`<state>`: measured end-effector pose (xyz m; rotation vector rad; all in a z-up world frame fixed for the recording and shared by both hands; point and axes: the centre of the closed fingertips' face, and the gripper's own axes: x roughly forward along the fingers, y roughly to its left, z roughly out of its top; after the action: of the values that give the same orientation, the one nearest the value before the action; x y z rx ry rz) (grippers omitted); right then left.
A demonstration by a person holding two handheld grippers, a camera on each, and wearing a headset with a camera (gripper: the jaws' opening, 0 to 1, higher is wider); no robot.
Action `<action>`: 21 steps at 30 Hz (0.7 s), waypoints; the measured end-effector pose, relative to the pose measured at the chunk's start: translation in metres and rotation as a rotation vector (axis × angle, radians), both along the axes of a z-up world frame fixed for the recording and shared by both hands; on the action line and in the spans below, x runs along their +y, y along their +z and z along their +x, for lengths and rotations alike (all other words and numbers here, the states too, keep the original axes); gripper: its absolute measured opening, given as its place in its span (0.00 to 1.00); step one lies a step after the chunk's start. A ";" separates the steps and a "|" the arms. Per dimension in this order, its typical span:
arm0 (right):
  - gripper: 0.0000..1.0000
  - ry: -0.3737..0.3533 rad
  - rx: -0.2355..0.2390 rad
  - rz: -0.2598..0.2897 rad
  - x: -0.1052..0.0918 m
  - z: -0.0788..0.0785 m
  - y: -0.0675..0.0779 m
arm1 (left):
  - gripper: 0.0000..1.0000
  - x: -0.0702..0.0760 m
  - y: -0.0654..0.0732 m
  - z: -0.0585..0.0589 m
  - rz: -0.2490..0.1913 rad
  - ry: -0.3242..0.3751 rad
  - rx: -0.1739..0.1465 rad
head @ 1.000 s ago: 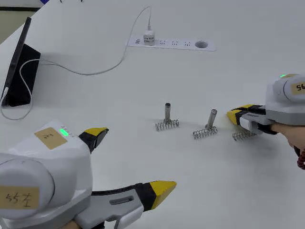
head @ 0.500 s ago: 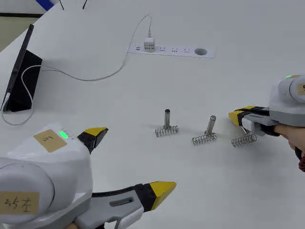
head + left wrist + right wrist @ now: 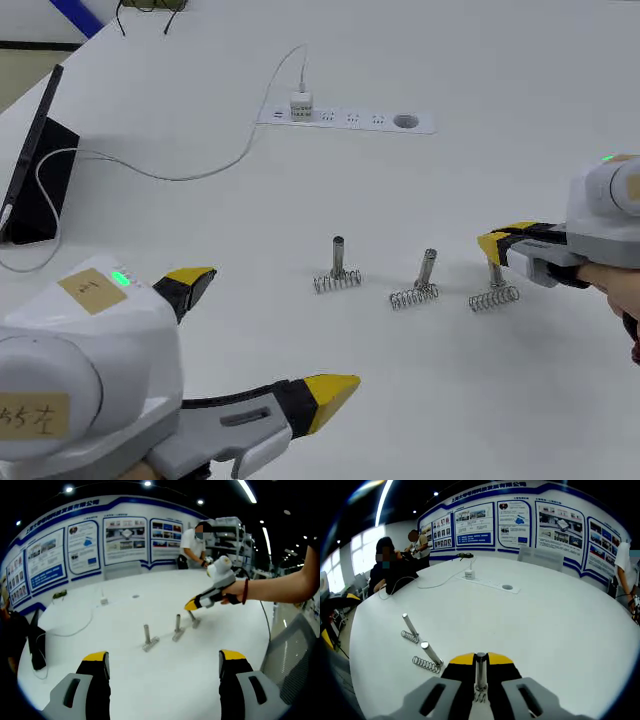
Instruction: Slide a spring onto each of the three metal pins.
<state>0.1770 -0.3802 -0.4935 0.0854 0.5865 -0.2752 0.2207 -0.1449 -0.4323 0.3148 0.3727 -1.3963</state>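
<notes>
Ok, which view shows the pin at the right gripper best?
The right gripper view: the rightmost pin shows large, centred between that gripper's jaws, with a spring at its foot. The head view shows it partly behind the right gripper; the left gripper view shows it small and far.

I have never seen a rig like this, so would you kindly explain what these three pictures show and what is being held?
A person holds a two-jaw gripper in each hand. One picture comes from a headset camera; the others from cameras on each gripper. On the white table stand three metal pins, a spring lying at the foot of each, with a power strip beyond. The left gripper is open and holds nothing; the right gripper seems closed on the third pin.
</notes>
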 end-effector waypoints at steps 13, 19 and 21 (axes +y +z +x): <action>0.09 -0.015 0.039 -0.034 0.006 -0.015 0.004 | 0.92 0.002 0.007 0.001 -0.017 0.013 -0.011; 0.09 -0.046 0.059 -0.020 0.005 -0.021 0.003 | 0.92 0.000 0.011 0.000 -0.029 0.009 -0.015; 0.09 -0.059 0.062 -0.009 0.005 -0.023 0.003 | 0.92 0.000 0.011 0.000 -0.027 0.007 -0.016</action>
<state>0.1537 -0.3753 -0.4902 0.0860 0.6445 -0.3390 0.2204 -0.1444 -0.4214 0.3013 0.3413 -1.3898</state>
